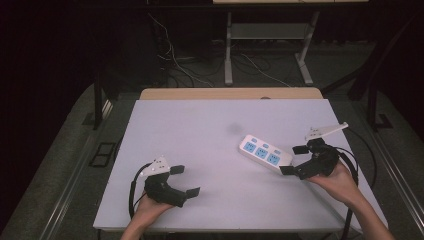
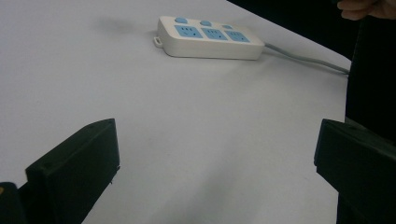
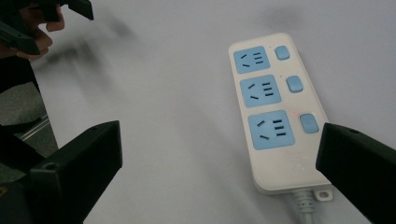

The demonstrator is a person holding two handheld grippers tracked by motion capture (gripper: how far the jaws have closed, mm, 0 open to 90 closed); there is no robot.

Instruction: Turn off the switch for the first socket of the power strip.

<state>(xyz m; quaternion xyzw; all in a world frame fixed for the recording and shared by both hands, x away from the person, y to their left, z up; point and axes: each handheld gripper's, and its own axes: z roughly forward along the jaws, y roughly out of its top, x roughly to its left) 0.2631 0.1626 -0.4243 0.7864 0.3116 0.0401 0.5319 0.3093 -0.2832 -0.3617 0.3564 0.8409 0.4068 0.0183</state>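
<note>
My left gripper (image 1: 185, 180) hangs over the near left part of the white table (image 1: 200, 130), jaws spread wide with nothing between them and nothing touched. Further right lies the white power strip (image 1: 265, 153) with three blue sockets, flat on the table. My right gripper (image 1: 294, 160) sits at its near end, jaws wide apart, gripping nothing.

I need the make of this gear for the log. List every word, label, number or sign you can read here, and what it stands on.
None can be read.
Power strip: three blue sockets and three blue buttons, no print on them; one small red dot beside the socket nearest its cord.
Grippers and table: no text.
</note>
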